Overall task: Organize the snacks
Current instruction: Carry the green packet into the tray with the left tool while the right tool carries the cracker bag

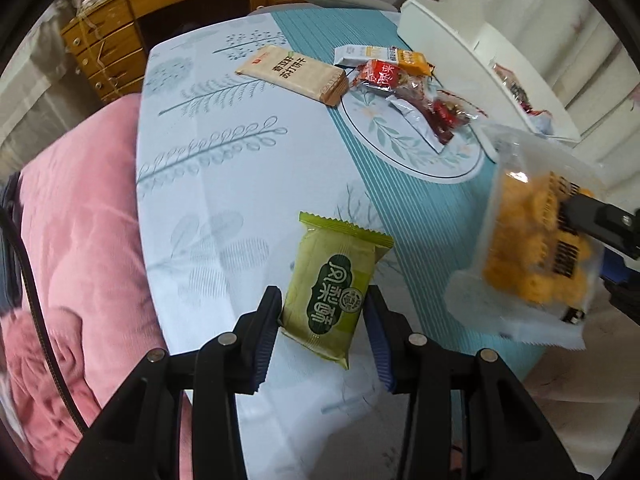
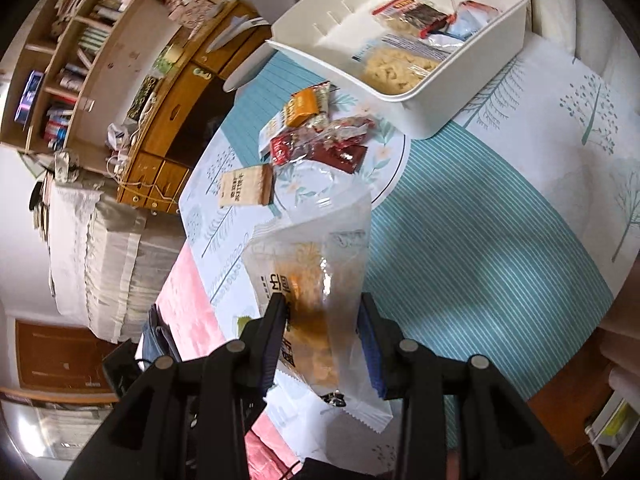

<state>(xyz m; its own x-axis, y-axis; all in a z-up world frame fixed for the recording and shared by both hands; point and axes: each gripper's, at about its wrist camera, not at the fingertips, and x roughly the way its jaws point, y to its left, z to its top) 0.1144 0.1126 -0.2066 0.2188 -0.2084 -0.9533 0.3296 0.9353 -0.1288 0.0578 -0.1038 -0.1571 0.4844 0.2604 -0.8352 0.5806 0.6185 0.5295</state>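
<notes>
My left gripper [image 1: 323, 307] is shut on a green pastry packet [image 1: 334, 286], which sits low over the table near its front edge. My right gripper [image 2: 322, 316] is shut on a clear bag of yellow crackers [image 2: 310, 284] and holds it in the air; the bag also shows at the right of the left wrist view [image 1: 532, 240]. A white bin [image 2: 404, 16] at the far side holds several snack packs. A pile of small snack packets [image 2: 316, 132] and a tan cracker box [image 1: 294, 72] lie in front of it.
The table has a blue and teal patterned cloth [image 1: 224, 184]. A pink cushion [image 1: 72, 240] lies along the table's left edge. A wooden desk with drawers [image 1: 120, 36] and a bookshelf [image 2: 80, 52] stand beyond the table.
</notes>
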